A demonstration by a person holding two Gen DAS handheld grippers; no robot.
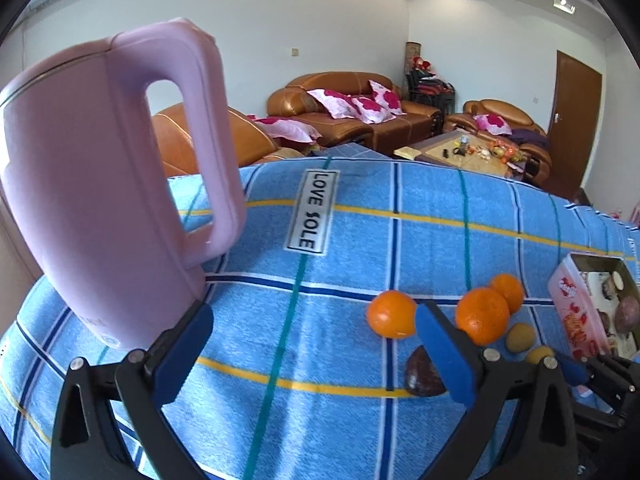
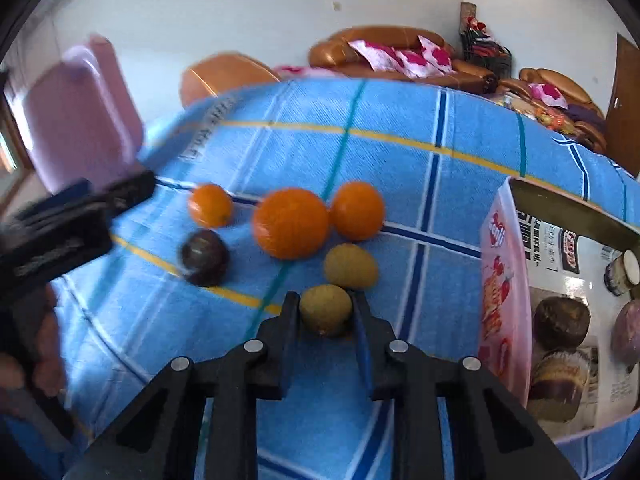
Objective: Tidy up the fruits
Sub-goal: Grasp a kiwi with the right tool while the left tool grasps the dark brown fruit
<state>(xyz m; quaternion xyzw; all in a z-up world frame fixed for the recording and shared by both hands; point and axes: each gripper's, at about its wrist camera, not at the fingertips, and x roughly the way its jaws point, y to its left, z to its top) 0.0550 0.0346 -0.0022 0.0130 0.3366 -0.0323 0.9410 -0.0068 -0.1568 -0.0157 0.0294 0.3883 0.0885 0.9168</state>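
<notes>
Three oranges [image 2: 291, 223] lie on the blue checked cloth [image 2: 400, 168], with a dark purple passion fruit [image 2: 205, 257] at the left and a small yellow-green fruit [image 2: 351, 266] in front. My right gripper [image 2: 326, 308] is shut on another small yellow-green fruit [image 2: 325, 309], low over the cloth. A pink tin box [image 2: 500, 292] at the right holds dark round fruits [image 2: 562, 322]. In the left wrist view my left gripper [image 1: 316, 344] is open and empty above the cloth, left of the oranges [image 1: 391, 314] and the passion fruit [image 1: 422, 374].
A tall pink kettle [image 1: 100, 200] stands at the left, close to my left gripper's left finger. The tin box also shows in the left wrist view [image 1: 576, 312]. Brown sofas [image 1: 352, 112] and a low table [image 1: 472, 152] stand beyond the cloth's far edge.
</notes>
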